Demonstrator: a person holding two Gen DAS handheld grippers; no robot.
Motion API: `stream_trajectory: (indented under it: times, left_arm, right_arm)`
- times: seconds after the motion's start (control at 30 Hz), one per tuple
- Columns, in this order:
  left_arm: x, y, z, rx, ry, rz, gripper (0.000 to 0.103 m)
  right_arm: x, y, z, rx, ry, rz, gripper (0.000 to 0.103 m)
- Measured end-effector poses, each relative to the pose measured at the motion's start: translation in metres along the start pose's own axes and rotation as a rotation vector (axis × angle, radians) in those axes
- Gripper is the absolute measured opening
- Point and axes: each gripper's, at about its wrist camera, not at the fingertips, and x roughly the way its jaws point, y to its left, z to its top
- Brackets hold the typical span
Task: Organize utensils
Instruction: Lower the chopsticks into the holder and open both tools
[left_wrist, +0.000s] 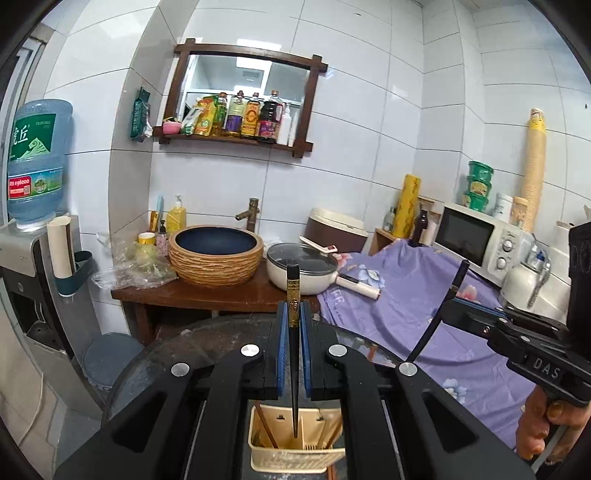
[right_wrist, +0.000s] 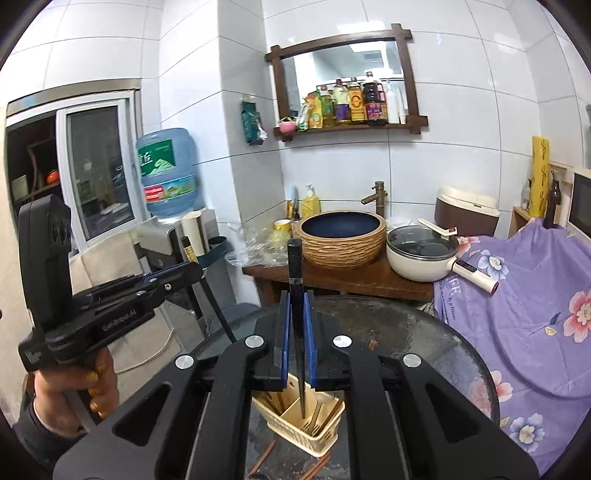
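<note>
My left gripper (left_wrist: 294, 314) is shut on a black chopstick with a gold band (left_wrist: 293, 295), held upright with its tip above the cream utensil basket (left_wrist: 295, 452). My right gripper (right_wrist: 297, 314) is shut on a second black chopstick (right_wrist: 295, 266), its tip down inside a compartment of the same basket (right_wrist: 308, 428), which holds wooden forks and chopsticks. Each gripper also shows in the other's view, the right one (left_wrist: 448, 301) at the right, the left one (right_wrist: 197, 271) at the left. Brown chopsticks (right_wrist: 264, 458) lie on the table beside the basket.
The basket stands on a round dark glass table (right_wrist: 424, 332). Behind are a wooden counter with a woven basin (right_wrist: 341, 236), a white pan (right_wrist: 419, 254), a purple floral cloth (right_wrist: 524, 314), a microwave (left_wrist: 476, 236) and a water dispenser (left_wrist: 35, 162).
</note>
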Motion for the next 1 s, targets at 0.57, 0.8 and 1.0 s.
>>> stream_trajectory:
  times: [0.57,0.8,1.0]
  left_arm:
    - [0.068,0.009,-0.097,0.025,0.146,0.024,0.007]
    - [0.077,0.013,-0.123,0.035,0.188,0.037,0.007]
    - [0.073,0.01,-0.124,0.052,0.178,0.04,0.01]
  right_arm:
    - [0.073,-0.013,-0.089,0.022,0.11,-0.02,0.008]
    - [0.079,-0.012,-0.108,0.011,0.127,-0.026,0.008]
    - [0.078,-0.015,-0.113,0.008,0.123,-0.027,0.009]
